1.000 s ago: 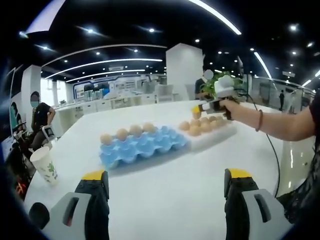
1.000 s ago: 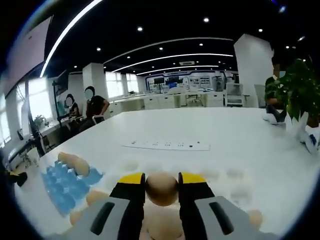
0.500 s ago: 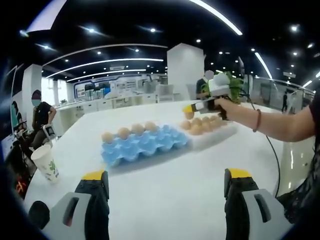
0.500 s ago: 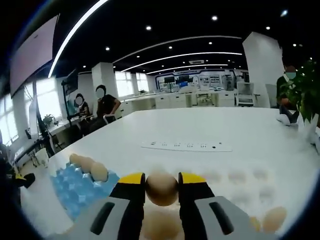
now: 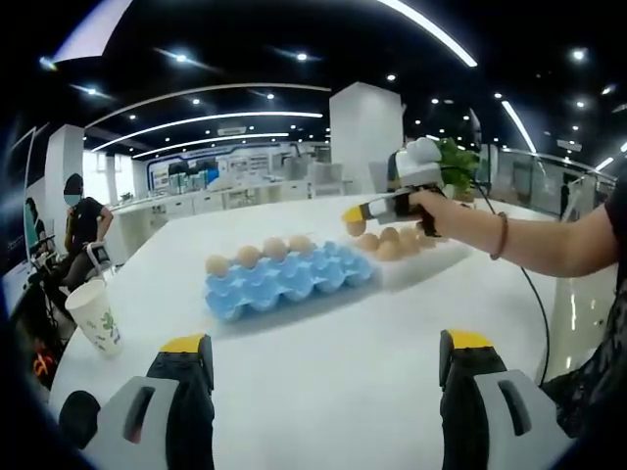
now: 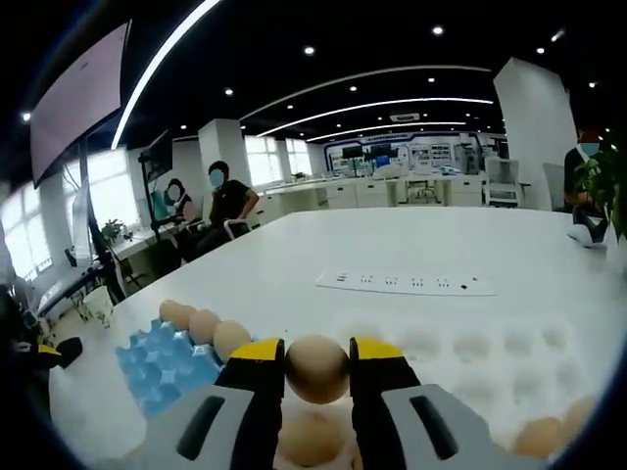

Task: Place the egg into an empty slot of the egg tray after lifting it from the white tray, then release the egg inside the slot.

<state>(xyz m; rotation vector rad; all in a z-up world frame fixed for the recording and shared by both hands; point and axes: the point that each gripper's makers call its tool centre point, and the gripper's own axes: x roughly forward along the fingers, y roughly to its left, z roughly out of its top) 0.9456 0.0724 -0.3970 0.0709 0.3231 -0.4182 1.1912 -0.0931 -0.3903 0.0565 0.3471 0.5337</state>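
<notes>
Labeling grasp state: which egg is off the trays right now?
The egg clamped between the right hand-held gripper jaws, held above the white tray; the others sit in tray slots.

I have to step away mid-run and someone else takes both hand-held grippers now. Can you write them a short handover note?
Right hand-held gripper: shut on an egg, held above the white tray, near the blue egg tray.
Left hand-held gripper: open, holding nothing, low over the table.
Blue egg tray: a row of eggs along its far edge, other slots empty.
White tray: more eggs in it.
Done: egg lifted.
Left: carry it to an empty blue slot, lower it, release.
</notes>
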